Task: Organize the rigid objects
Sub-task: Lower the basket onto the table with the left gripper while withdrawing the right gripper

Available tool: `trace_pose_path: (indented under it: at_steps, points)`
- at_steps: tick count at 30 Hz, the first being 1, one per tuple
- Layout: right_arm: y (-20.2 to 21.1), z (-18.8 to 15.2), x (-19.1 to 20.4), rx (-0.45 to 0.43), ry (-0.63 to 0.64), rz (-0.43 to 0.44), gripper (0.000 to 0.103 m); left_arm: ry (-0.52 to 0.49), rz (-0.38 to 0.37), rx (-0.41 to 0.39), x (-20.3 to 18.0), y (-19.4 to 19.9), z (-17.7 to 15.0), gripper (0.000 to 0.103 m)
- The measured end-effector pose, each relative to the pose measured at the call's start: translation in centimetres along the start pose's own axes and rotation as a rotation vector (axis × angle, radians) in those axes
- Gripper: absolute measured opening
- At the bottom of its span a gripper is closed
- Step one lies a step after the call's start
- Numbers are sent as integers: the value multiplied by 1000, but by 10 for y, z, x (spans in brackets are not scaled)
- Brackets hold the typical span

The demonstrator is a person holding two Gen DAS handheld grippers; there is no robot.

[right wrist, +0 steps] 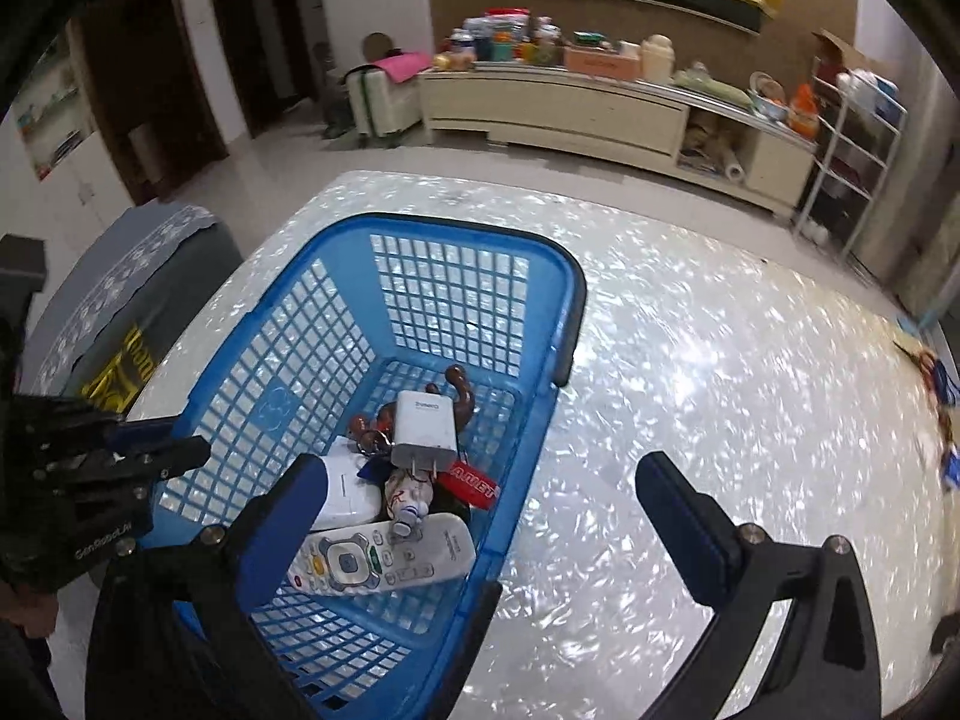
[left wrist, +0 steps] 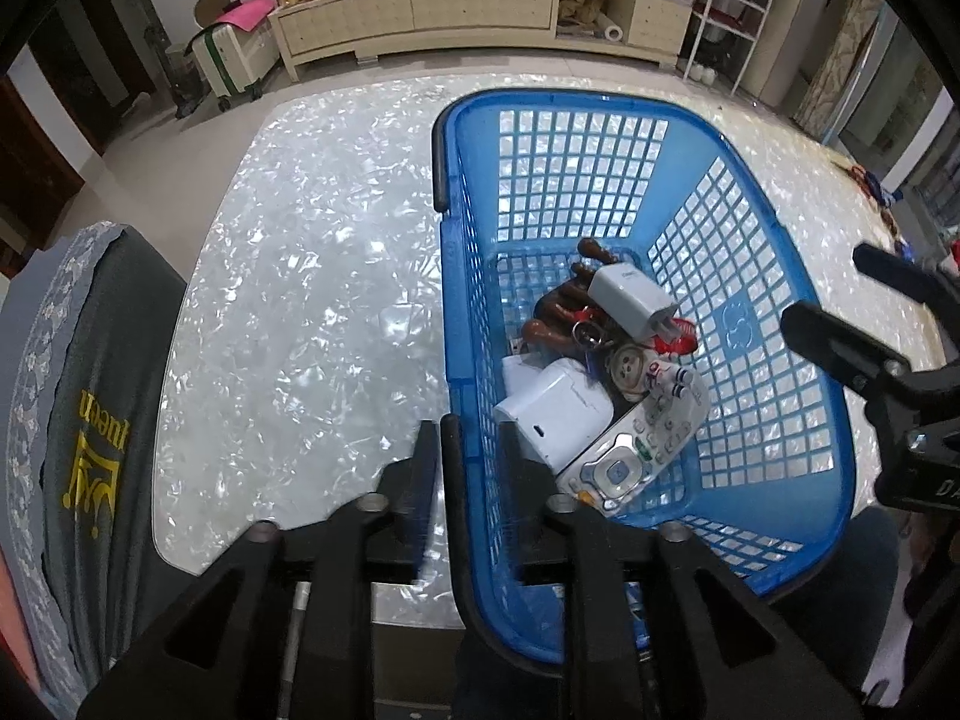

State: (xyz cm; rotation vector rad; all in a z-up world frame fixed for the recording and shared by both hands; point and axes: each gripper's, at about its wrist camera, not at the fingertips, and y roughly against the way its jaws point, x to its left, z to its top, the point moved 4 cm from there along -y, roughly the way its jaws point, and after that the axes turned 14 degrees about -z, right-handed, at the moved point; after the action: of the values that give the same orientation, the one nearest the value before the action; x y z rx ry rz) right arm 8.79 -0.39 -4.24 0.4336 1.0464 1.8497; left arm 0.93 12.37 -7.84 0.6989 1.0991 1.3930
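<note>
A blue plastic basket (left wrist: 744,276) (right wrist: 252,360) stands on the shiny white table (left wrist: 312,300) (right wrist: 720,390). Inside lie a white remote (left wrist: 636,450) (right wrist: 384,558), a white charger plug (left wrist: 630,299) (right wrist: 425,429), a white box-like device (left wrist: 555,414) (right wrist: 348,492), a small astronaut figure (left wrist: 648,375) (right wrist: 408,498), a brown wooden piece (left wrist: 558,306) (right wrist: 459,396) and a red tag (right wrist: 474,483). My left gripper (left wrist: 468,438) is shut on the basket's left wall. My right gripper (right wrist: 486,498) is open above the basket's near right rim and holds nothing.
A chair draped in grey cloth (left wrist: 78,432) (right wrist: 120,300) stands left of the table. A long cream cabinet (left wrist: 450,12) (right wrist: 600,114) and a white wire rack (left wrist: 732,6) (right wrist: 852,150) stand across the floor. Small items lie at the table's far right edge (right wrist: 942,408).
</note>
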Motion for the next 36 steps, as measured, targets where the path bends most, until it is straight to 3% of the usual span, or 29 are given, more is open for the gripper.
trace_pose_path:
  at_steps: [5, 12, 17, 21, 24, 29, 33, 36]
  points:
    - [5, -7, 4, 17, -26, -5, 103, -22, 1, -57, -6, 11, 3, 61]
    - [15, -11, -3, 13, -51, -29, 103, -34, -16, -139, -22, 31, 8, 79]
    - [26, -19, -15, -11, -83, -31, 103, -44, -20, -201, -41, 44, 7, 83]
    - [37, -27, -30, -20, -127, -51, 103, -17, -65, -253, -52, 55, 4, 86]
    - [45, -34, -42, -29, -151, -72, 103, -28, -97, -268, -67, 63, -1, 86]
    - [63, -49, -58, -53, -219, -47, 103, -62, -89, -282, -90, 74, -8, 87]
    - [74, -61, -72, -53, -268, -58, 103, -84, -70, -274, -107, 78, -15, 101]
    - [80, -65, -80, -58, -293, -66, 103, -96, -76, -280, -119, 81, -20, 103]
